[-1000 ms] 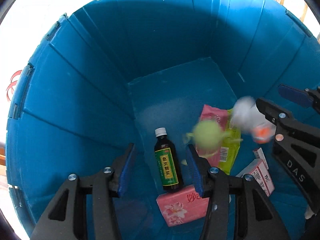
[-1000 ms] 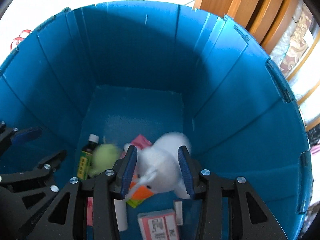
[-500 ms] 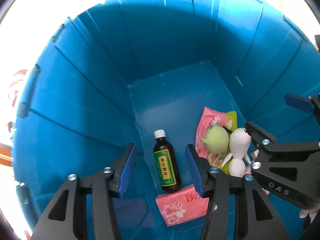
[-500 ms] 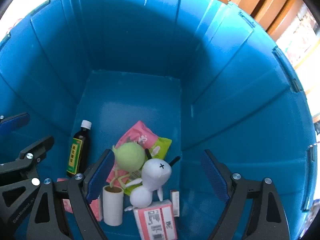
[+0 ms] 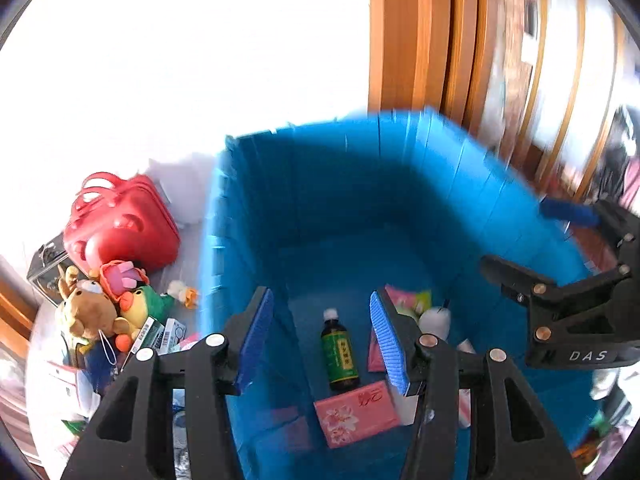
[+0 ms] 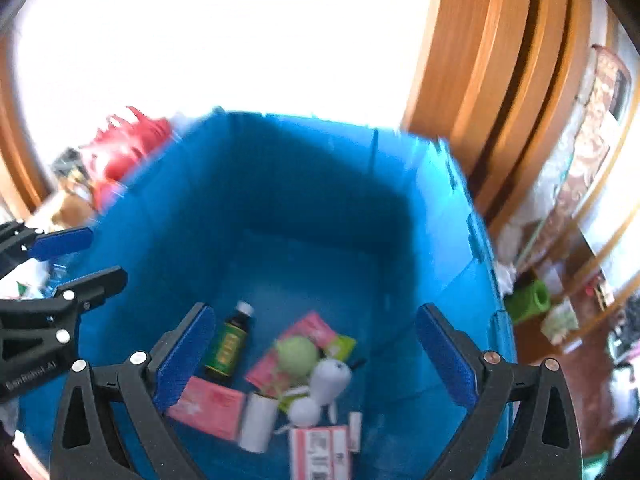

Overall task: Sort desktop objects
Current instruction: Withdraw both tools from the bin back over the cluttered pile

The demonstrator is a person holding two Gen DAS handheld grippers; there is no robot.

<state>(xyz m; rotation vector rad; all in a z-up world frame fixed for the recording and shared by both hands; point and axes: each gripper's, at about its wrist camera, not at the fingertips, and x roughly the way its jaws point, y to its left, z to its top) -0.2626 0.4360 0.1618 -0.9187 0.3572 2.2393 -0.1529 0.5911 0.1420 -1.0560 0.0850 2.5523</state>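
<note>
A deep blue bin (image 5: 340, 208) fills both views; its far wall also shows in the right wrist view (image 6: 300, 184). On its floor lie a dark medicine bottle (image 5: 339, 354), a pink tissue pack (image 5: 356, 412), a pink-green packet (image 6: 316, 330), a green ball toy (image 6: 297, 354), a white doll (image 6: 330, 378), a paper roll (image 6: 258, 426) and a red-white box (image 6: 320, 454). My left gripper (image 5: 322, 340) is open and empty above the bin's left wall. My right gripper (image 6: 316, 360) is wide open and empty above the bin.
On the table left of the bin are a red case (image 5: 120, 228), a brown teddy bear (image 5: 84, 312), a green duck toy (image 5: 146, 308), small boxes (image 5: 160, 334) and a small white duck (image 5: 182, 292). Wooden panels (image 5: 420, 40) stand behind the bin.
Both grippers have risen out of the bin and pulled back, so the rim and the table now show. The white doll and green ball, dropped a second ago, lie still on the bin floor.
</note>
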